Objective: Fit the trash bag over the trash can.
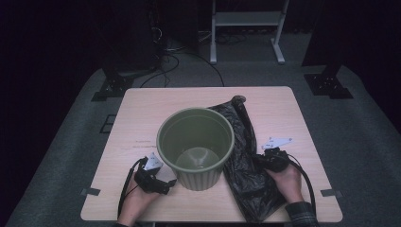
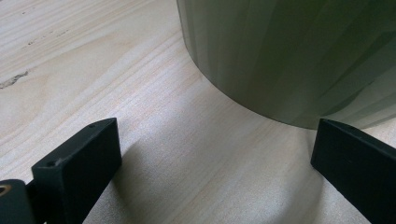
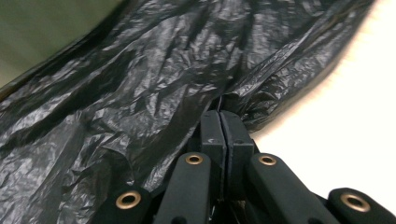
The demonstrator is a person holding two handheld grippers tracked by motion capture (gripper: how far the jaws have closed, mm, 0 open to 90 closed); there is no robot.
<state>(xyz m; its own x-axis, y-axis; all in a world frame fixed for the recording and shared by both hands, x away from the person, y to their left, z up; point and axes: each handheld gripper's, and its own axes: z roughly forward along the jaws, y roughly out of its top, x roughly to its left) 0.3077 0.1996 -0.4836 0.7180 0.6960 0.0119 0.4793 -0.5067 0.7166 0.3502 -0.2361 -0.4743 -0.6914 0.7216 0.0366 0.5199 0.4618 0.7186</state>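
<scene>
Dark room, light wood table (image 1: 283, 101). Landmark: green ribbed bin (image 1: 195, 146), upright at table centre. Left gripper (image 1: 166, 185) just left of bin's base, jaws wide apart, nothing between, bin wall just ahead. Black plastic bag (image 1: 243, 161) lies crumpled right of bin, touching it. Right gripper (image 1: 261, 161) clamped on bag's fold, jaws together.

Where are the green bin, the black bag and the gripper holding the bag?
green bin (image 1: 195, 124): high view, inner wall.
black bag (image 1: 246, 177): high view, crumpled middle.
right gripper (image 3: 219, 119): right gripper view, between its shut fingers.
</scene>
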